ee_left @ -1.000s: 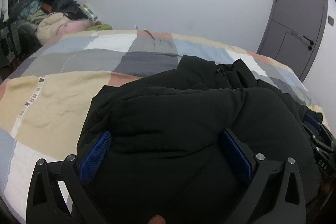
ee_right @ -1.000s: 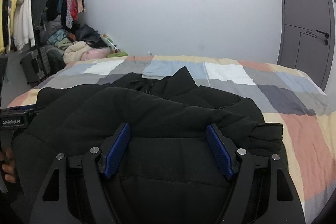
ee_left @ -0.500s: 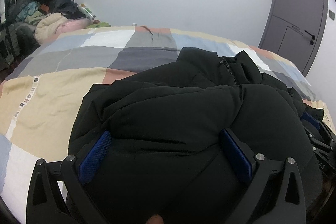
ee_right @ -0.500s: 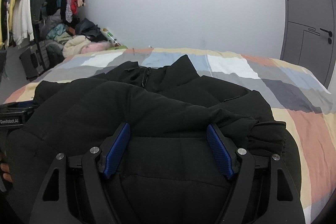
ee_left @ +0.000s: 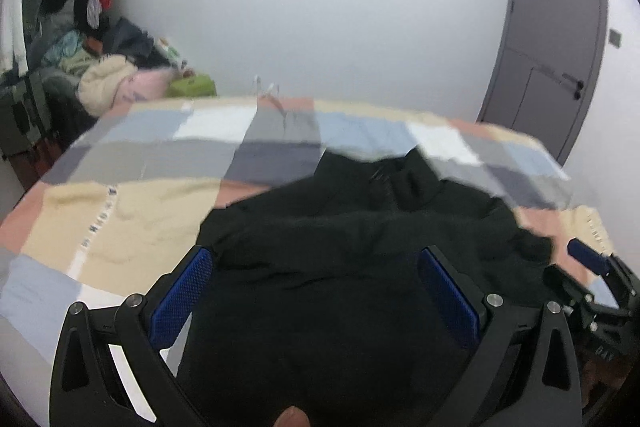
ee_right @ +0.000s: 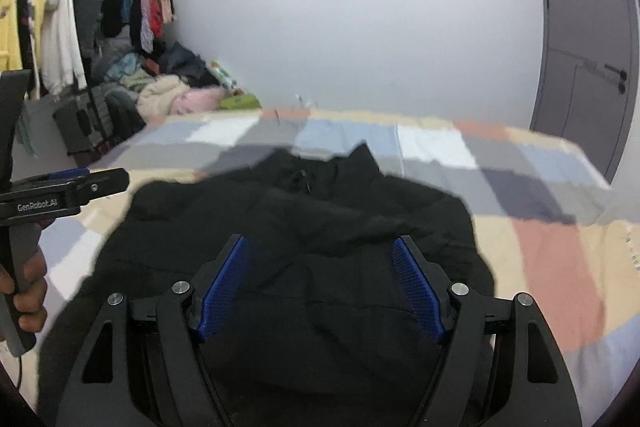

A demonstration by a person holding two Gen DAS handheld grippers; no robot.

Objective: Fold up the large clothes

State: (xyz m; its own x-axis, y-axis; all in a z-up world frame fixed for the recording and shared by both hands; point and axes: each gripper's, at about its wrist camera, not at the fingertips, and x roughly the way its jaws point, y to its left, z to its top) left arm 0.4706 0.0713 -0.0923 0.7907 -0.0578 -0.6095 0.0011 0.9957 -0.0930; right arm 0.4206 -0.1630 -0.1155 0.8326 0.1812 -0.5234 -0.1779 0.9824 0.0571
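Black padded jacket [ee_right: 304, 227] on the patchwork bed [ee_right: 552, 247], collar toward twelve o'clock, lower half doubled over the upper. To fold well, both edges should travel together and level, landing square on the layer beneath, then be smoothed flat. Right claw [ee_right: 320, 283]: jaws wide apart, jacket below them, pads apparently clear of the cloth. Left claw [ee_left: 316, 291]: likewise spread above the jacket; blur leaves contact uncertain. Neither claw appears to hold anything.

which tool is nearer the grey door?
Right. The right tool is over the black jacket on the side toward the grey door; the left tool is on the jacket's far side.
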